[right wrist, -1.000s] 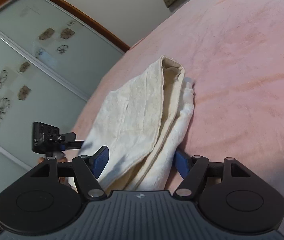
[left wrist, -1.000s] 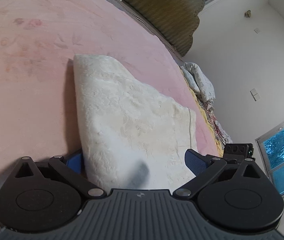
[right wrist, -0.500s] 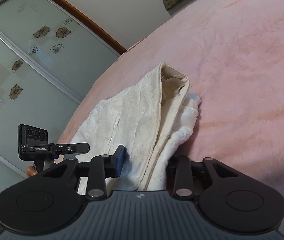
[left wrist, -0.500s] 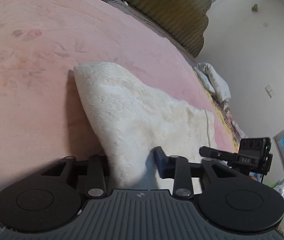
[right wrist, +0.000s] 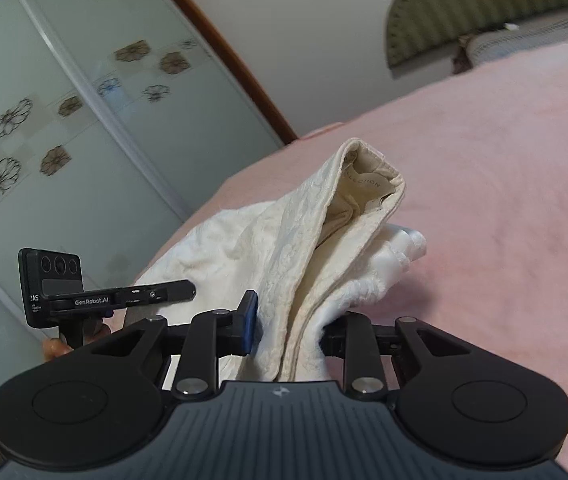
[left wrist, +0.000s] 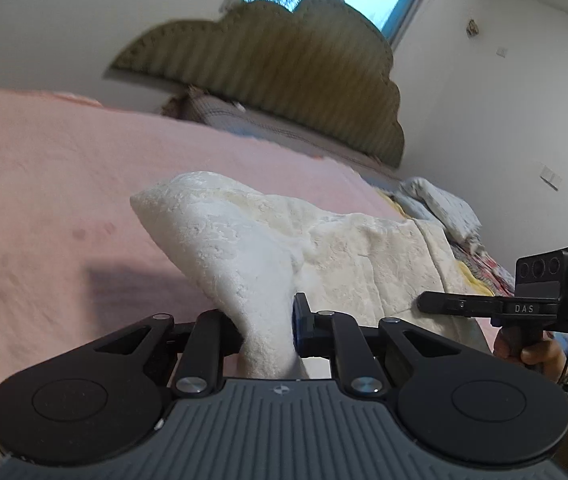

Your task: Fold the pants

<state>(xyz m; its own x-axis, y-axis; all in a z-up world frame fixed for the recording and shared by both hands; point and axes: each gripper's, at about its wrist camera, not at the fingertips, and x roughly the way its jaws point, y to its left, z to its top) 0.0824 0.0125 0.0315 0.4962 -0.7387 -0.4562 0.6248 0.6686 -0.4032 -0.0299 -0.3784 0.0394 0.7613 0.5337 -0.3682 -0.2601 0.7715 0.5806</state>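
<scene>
Cream-white textured pants (left wrist: 284, 240) lie folded on a pink bed cover (left wrist: 43, 184). My left gripper (left wrist: 267, 328) is shut on the near edge of the pants and lifts it a little. In the right wrist view the pants (right wrist: 304, 240) show their waistband opening at the far end. My right gripper (right wrist: 290, 320) is shut on the stacked layers at the other near corner. Each gripper shows in the other's view, the right one (left wrist: 524, 304) and the left one (right wrist: 95, 296).
An olive scalloped headboard (left wrist: 267, 80) and a window stand behind the bed. A crumpled quilt (left wrist: 440, 204) lies at the bed's right edge. Frosted sliding doors with flower prints (right wrist: 43, 140) are on the left. A checked pillow (left wrist: 227, 116) lies under the headboard.
Both grippers closed on the near edge of the pants and have started to lift it. Both cameras tilted up, bringing the headboard and walls into view.
</scene>
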